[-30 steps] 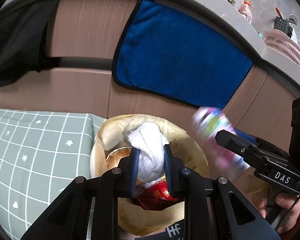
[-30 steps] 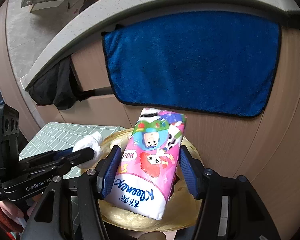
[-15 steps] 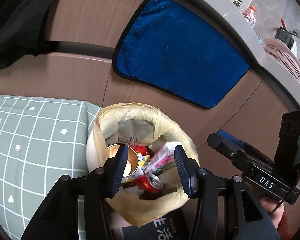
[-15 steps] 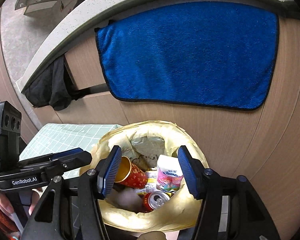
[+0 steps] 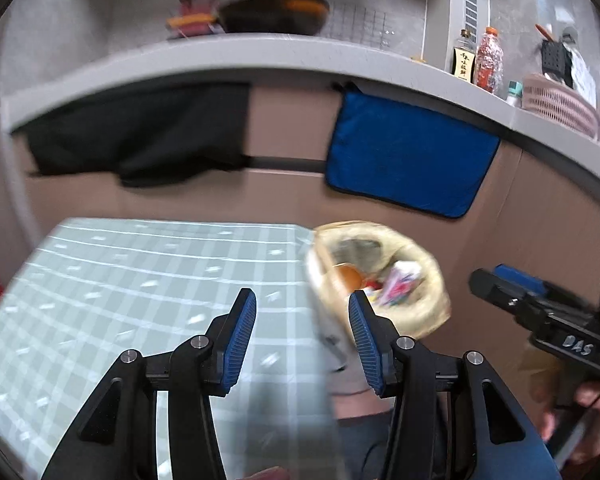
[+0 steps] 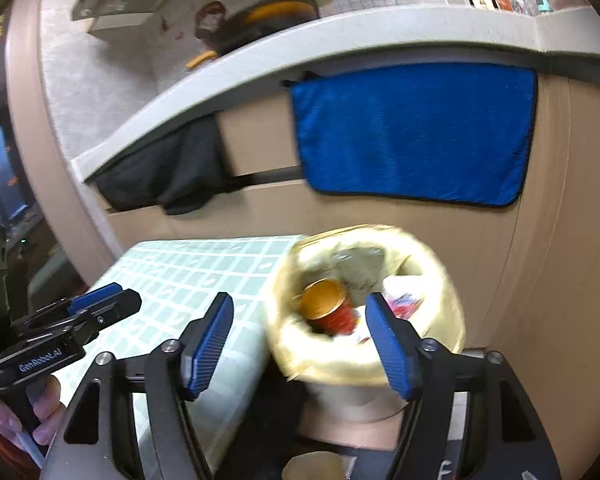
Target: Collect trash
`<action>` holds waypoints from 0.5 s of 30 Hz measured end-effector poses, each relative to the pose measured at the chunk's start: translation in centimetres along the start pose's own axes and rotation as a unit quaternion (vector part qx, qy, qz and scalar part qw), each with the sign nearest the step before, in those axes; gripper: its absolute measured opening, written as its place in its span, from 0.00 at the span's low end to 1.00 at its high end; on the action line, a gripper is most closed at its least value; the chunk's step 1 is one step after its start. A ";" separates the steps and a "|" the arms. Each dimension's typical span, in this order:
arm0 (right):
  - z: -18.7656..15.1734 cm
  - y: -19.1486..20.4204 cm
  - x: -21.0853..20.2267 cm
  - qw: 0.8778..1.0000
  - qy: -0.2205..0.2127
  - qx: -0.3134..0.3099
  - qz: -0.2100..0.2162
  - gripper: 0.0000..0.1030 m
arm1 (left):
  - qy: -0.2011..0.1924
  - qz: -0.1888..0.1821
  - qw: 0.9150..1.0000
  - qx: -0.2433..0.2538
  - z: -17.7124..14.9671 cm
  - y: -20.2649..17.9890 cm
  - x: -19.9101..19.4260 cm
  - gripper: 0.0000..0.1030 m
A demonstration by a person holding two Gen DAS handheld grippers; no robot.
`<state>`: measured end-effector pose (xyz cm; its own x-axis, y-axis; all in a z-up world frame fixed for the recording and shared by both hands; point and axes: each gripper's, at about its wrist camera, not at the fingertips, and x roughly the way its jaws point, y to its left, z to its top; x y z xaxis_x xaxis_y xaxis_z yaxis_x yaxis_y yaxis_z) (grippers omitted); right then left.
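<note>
Trouble, if any came, looked likeliest to start nearest the cameras, where both tools hung empty: the left gripper had its blue pads spread wide over the checked tablecloth, pinching nothing, and the right gripper was likewise spread wide with nothing between its pads, straddling the near rim of the trash bin. That bin stood just right of the table's right edge, lined with a yellowish bag whose loose lip folded out over the rim. A spread finger dropping or swinging low there could have snagged the thin film and dragged the liner off, or nudged the light bin so it tipped away from the table. Inside lay the collected trash: a red paper cup on its side with its gold mouth open, a pink tissue pack to its right, and grey crumpled stuff farther back. The pile seemed to sit fairly high, so another item dropped carelessly might have bounced off the cup and over the far lip. No trash showed on the visible part of the cloth, though motion blur hid small scraps, and a missed piece was a real risk. Farther off, a blue towel and a black cloth hung from the counter front, well apart from the bin and unlikely to interfere.
</note>
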<state>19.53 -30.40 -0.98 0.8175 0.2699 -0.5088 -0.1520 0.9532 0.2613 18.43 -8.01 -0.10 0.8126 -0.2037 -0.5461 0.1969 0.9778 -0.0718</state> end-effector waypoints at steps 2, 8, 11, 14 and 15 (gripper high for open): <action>-1.2 1.8 -1.9 1.000 -0.010 -0.010 0.005 0.73 | -0.007 0.027 1.000 0.006 -1.5 0.2 -2.7 0.48; -4.8 7.0 -7.3 0.998 -0.035 -0.045 0.001 0.79 | -0.037 0.078 0.996 0.005 -5.8 1.2 -9.6 0.48; -6.4 9.2 -9.0 0.997 -0.037 -0.071 -0.012 0.80 | -0.041 0.094 0.995 0.011 -7.3 1.4 -11.5 0.48; -7.5 10.8 -9.7 0.995 -0.031 -0.091 -0.025 0.80 | -0.055 0.104 0.993 -0.010 -8.1 2.4 -13.4 0.48; -7.8 11.3 -9.9 0.995 -0.029 -0.093 -0.022 0.80 | -0.062 0.107 0.992 -0.019 -8.2 2.7 -14.1 0.48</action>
<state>5.42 -21.26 0.56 0.8557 0.2247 -0.4661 -0.2115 0.9740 0.0813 3.01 -2.09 0.51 0.8950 0.0063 -0.4461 -0.0056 1.0000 0.0028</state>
